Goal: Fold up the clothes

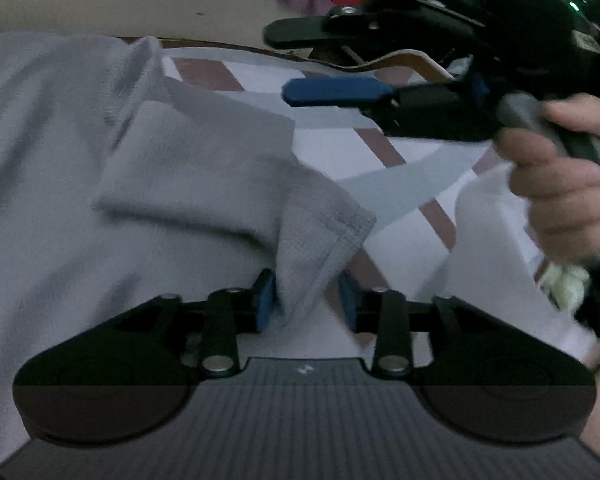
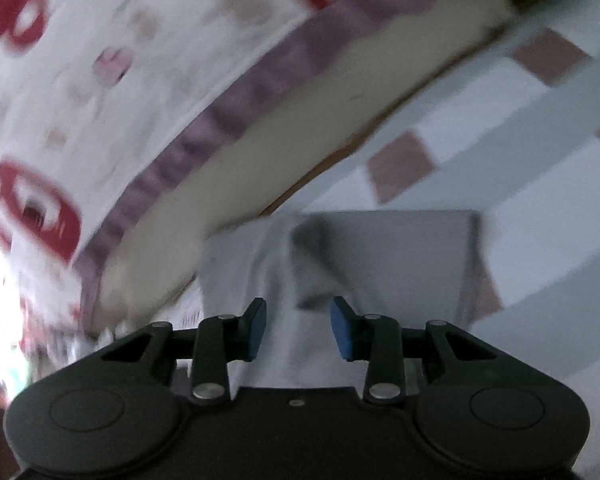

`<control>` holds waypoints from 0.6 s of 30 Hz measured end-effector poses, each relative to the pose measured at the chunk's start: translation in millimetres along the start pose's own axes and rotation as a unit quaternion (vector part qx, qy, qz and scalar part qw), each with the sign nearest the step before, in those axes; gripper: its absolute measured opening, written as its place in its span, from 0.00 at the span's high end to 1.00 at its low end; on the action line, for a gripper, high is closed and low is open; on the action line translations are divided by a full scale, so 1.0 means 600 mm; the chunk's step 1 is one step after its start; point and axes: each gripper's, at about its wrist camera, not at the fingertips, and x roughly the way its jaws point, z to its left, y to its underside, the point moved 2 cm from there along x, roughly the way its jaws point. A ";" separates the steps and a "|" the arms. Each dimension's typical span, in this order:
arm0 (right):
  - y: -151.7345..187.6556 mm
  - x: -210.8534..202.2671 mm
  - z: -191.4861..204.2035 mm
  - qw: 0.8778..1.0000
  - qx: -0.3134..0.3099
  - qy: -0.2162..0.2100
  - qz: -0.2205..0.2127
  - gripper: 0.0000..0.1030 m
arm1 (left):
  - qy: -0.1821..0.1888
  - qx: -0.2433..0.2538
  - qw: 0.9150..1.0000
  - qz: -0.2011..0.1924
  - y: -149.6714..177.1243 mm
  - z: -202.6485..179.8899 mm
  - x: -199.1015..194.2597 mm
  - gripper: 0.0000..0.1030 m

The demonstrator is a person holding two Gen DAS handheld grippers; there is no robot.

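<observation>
Here the grey garment (image 1: 148, 168) lies spread over the patterned sheet (image 1: 412, 160), a folded corner of it poking up between the left gripper (image 1: 306, 304) fingers, which stand apart and do not pinch it. Beyond the garment, a hand (image 1: 568, 184) holds the right gripper (image 1: 324, 64), its fingers parted too, with only grey cloth lying beneath them in its own view.

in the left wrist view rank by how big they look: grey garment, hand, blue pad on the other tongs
1. Grey garment, fills the frame's left half.
2. Hand, at the right edge.
3. Blue pad, smallest.
These are apparent sizes only; the fisheye lens and nearness distort them.
</observation>
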 end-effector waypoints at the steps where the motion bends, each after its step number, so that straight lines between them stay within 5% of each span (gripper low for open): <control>1: 0.001 0.004 0.010 1.000 -0.026 0.008 0.005 0.58 | 0.007 -0.006 1.000 -0.014 0.002 0.009 -0.023 0.58; 5: 0.014 0.029 0.060 0.985 -0.159 0.048 0.038 0.50 | 0.012 -0.033 0.996 -0.087 -0.005 0.054 -0.116 0.52; 10: 0.032 0.065 0.089 0.955 -0.277 0.085 0.064 0.37 | -0.092 -0.047 0.990 -0.097 -0.024 0.127 -0.153 0.52; 12: 0.040 0.085 0.091 0.940 -0.315 0.094 0.091 0.33 | -0.108 -0.070 0.987 -0.100 -0.026 0.156 -0.162 0.52; 17: 0.056 0.137 0.073 0.908 -0.367 0.148 0.140 0.33 | -0.139 -0.094 0.981 -0.101 -0.017 0.192 -0.170 0.52; 18: 0.055 0.133 0.071 0.913 -0.360 0.139 0.133 0.48 | -0.147 -0.092 0.980 -0.099 -0.016 0.196 -0.168 0.52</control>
